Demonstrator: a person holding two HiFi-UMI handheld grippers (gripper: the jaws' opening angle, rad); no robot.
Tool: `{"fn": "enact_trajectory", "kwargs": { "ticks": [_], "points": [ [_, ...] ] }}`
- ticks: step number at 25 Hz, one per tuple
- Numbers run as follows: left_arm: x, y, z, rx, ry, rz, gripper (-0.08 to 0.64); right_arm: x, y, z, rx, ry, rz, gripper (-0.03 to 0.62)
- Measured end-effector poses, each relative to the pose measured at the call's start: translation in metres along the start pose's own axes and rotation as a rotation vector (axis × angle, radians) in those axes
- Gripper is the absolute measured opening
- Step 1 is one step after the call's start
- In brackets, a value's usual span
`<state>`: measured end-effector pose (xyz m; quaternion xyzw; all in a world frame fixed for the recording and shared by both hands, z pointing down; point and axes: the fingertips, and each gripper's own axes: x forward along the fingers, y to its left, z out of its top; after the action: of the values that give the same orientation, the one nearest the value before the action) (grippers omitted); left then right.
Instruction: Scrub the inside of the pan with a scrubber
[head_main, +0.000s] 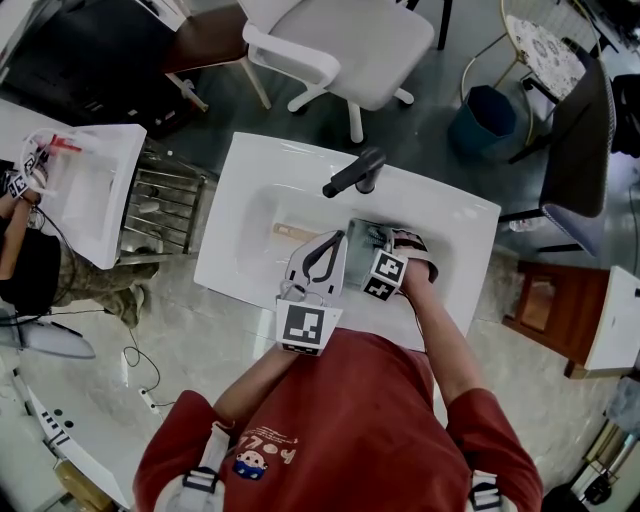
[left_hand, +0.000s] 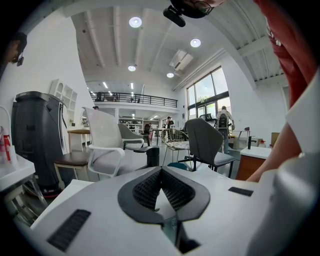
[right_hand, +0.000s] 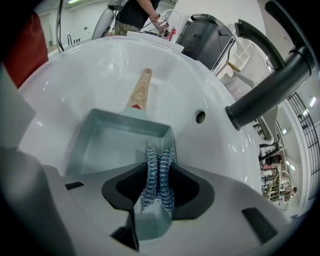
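Standing at a white sink (head_main: 225, 250), a person in a red shirt (head_main: 350, 420) holds a gripper in each hand over the basin. The right gripper (right_hand: 159, 161) has its jaws clamped on a steel-wool scrubber (right_hand: 156, 187), the coiled wire squeezed into a narrow upright wad between the dark pads. Just beyond the scrubber lies the pan (right_hand: 110, 145), a square grey-blue one with low walls, resting on the basin floor with its wooden handle (right_hand: 140, 90) pointing away from that gripper. The scrubber's far end hangs over the pan's inside close to the near right corner; whether the wire touches the metal cannot be told. A black faucet (right_hand: 265, 90) reaches over the basin at the right of the right gripper view, and a small overflow hole (right_hand: 200, 117) shows in the basin wall beneath it. The left gripper (left_hand: 161, 174) has its jaws closed tip to tip with nothing between them, and it points up and away from the sink toward the room, where a white office chair (left_hand: 107, 145) and a dark chair (left_hand: 202, 142) stand. From the head view, the left gripper sits at the near edge of the basin, beside the right one and clear of the pan.
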<state>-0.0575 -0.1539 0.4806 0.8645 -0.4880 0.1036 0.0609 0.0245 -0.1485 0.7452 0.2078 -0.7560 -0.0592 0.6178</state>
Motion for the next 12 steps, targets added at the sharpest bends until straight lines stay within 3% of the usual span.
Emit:
{"fn": "enact_trajectory", "kwargs": {
  "ticks": [5,9,12],
  "points": [
    [-0.003,0.001,0.000,0.002,-0.001,0.005,0.014,0.000,0.000,0.000,0.012,-0.002,0.012,0.153],
    [-0.006,0.002,0.000,0.003,-0.003,0.013,0.014,-0.007,-0.003,0.002,0.103,-0.038,0.034,0.153],
    [-0.009,0.005,-0.001,0.000,-0.003,0.024,0.014,-0.020,0.006,0.010,0.162,-0.080,0.126,0.152]
  ]
}}
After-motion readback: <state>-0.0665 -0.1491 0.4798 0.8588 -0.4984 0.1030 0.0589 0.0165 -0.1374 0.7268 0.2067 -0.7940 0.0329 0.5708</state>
